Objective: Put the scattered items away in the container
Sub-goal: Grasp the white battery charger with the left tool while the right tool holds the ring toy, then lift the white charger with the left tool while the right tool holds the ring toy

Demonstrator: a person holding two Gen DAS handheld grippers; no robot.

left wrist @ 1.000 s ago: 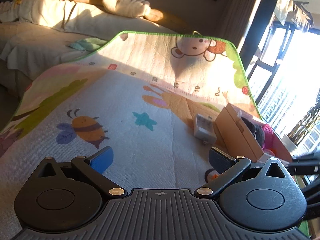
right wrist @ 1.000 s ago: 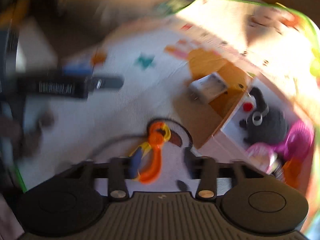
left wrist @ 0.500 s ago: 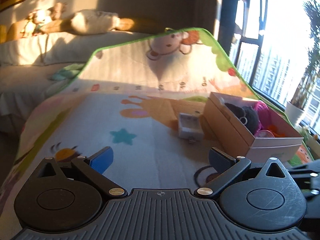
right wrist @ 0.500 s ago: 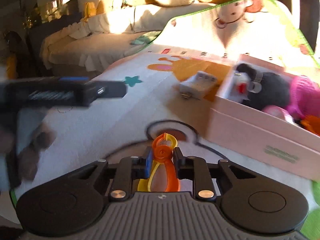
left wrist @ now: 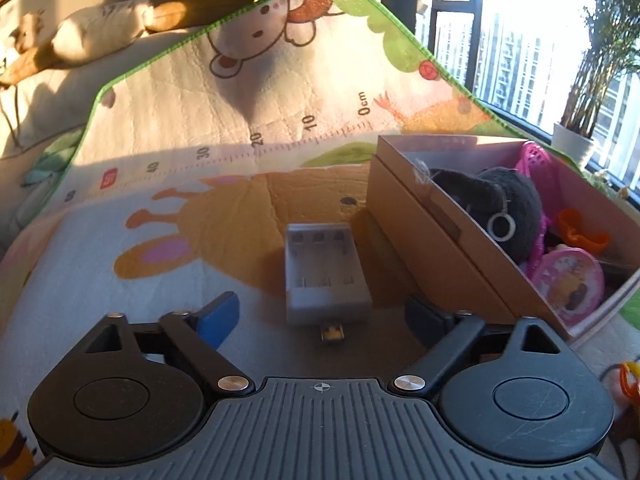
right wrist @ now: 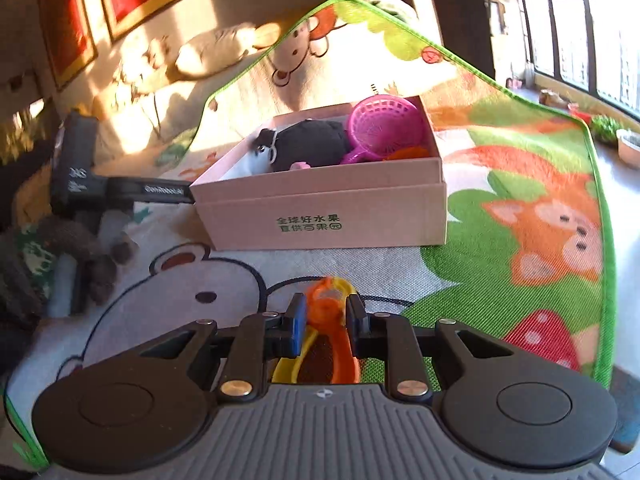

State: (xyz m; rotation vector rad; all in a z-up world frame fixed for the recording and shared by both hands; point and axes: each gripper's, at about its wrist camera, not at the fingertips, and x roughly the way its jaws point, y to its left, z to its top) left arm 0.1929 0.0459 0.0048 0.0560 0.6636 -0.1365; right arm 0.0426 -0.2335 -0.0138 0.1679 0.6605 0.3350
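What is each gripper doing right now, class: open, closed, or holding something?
Left gripper: open, jaws just narrowing, holding nothing, grey charger lying ahead between them.
Right gripper: closed on the orange and yellow toy.

We logged a green-edged play mat point(left wrist: 168, 216) printed with cartoon animals and a ruler strip; a pale pink box point(right wrist: 324, 216) with green lettering; a grey battery charger point(left wrist: 324, 272); a black plush point(right wrist: 304, 144); a magenta sieve point(right wrist: 384, 128); an orange-and-yellow toy point(right wrist: 328, 320).
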